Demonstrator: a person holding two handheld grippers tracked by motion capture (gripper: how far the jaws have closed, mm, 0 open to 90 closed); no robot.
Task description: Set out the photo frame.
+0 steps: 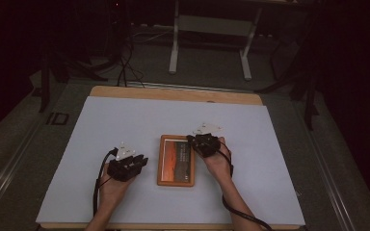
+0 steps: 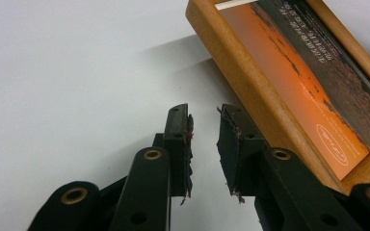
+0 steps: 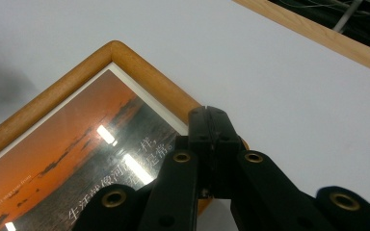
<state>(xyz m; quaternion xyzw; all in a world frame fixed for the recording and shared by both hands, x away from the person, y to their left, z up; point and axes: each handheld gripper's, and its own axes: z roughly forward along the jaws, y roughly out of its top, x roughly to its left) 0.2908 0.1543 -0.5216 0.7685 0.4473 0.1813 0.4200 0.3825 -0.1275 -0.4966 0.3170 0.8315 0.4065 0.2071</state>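
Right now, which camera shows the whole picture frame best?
The high view: the whole picture frame lies flat on the white table, all four wooden edges visible. The left gripper view shows one long edge and part of the orange picture; the right gripper view shows one rounded corner behind closed tongs.

Both grippers (image 1: 126, 165) (image 1: 205, 143) are black, with brass-ringed rivets (worn pads (image 2: 189, 144) on the left), grey top plates and black cables.

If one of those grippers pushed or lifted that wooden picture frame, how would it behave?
The picture frame lies flat on the white table cover, so a push would probably slide it, not tip or roll it. Its thick wooden border looks rigid, so it likely lifts stiffly. The front reflects the lights like glass, so it may be slippery and breakable.
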